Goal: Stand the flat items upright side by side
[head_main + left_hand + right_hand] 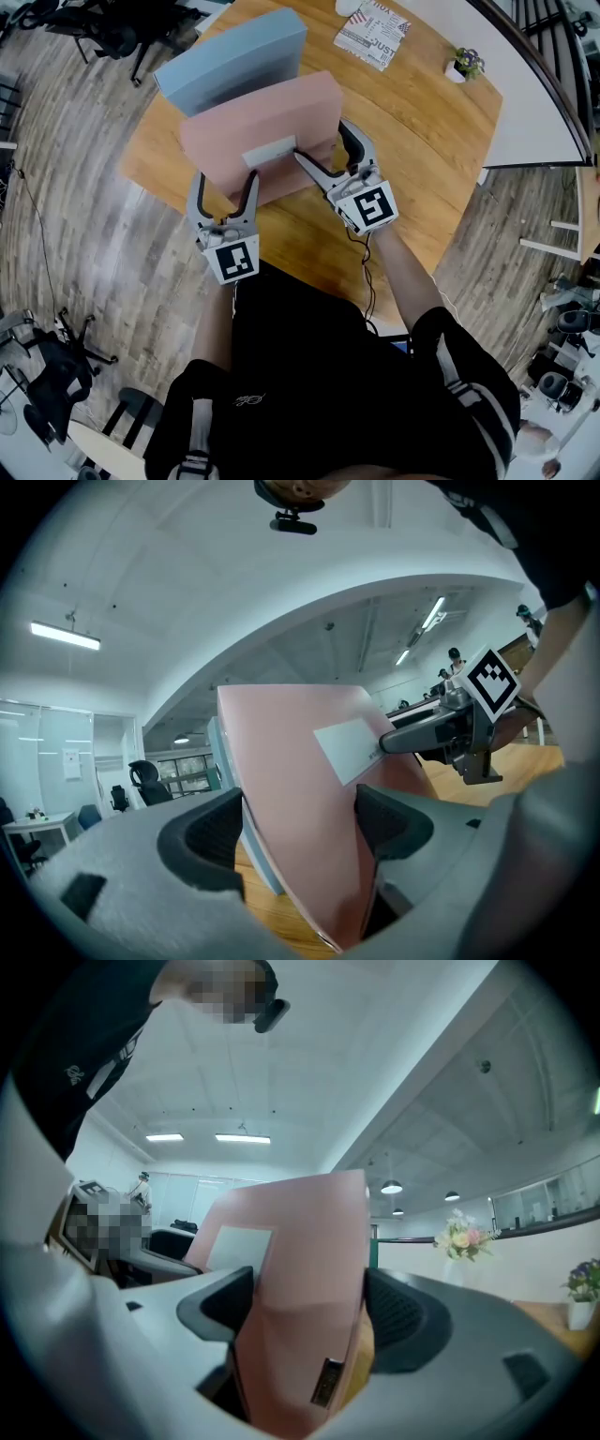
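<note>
A pink flat folder (262,131) with a white label (270,150) stands tilted on the round wooden table (422,141). It leans toward a blue flat folder (234,61) that stands just behind it. My left gripper (225,183) is shut on the pink folder's near left edge. My right gripper (323,142) is shut on its near right corner. In the left gripper view the pink folder (291,761) fills the gap of the left gripper (300,832), with the right gripper (441,733) at the label. In the right gripper view the pink folder (300,1241) sits between both pads of the right gripper (309,1312).
A folded newspaper (373,33) lies at the table's far side and a small potted plant (464,64) stands near its right edge. A white curved counter (534,94) runs past on the right. Office chairs (112,28) stand at the far left on the wooden floor.
</note>
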The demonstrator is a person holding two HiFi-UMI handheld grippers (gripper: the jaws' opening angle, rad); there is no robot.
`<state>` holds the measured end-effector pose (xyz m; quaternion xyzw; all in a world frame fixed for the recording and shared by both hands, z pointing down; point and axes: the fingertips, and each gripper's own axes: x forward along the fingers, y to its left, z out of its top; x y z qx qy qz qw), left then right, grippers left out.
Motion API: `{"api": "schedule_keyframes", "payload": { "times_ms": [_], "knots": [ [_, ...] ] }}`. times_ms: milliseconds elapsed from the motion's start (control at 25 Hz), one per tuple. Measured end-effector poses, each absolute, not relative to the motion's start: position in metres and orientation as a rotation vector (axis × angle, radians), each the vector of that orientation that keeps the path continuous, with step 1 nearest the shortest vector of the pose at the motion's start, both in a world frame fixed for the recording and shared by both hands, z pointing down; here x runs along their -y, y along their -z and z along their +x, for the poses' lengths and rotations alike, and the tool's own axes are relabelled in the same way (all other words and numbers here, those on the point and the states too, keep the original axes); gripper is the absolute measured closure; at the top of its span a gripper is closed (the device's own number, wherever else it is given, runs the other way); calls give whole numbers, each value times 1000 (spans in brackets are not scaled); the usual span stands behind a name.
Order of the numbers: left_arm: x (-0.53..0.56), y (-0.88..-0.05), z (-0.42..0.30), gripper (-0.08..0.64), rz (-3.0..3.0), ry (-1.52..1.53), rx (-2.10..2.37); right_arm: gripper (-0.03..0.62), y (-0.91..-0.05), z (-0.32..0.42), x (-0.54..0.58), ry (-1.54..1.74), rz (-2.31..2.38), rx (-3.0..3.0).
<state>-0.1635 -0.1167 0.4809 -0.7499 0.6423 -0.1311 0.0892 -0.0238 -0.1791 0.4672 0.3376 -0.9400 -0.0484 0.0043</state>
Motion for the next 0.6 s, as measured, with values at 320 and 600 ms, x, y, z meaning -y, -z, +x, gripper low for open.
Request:
{"api": "schedule_keyframes", "payload": {
  "times_ms": [320, 600],
  "knots": [
    [130, -481, -171, 176, -2116, 460, -1919, 227, -466, -30, 191, 220, 1060, 2918],
    [141, -483, -173, 175, -2072, 467, -1928, 224, -467, -35, 202, 241, 1059, 2907]
  ]
}}
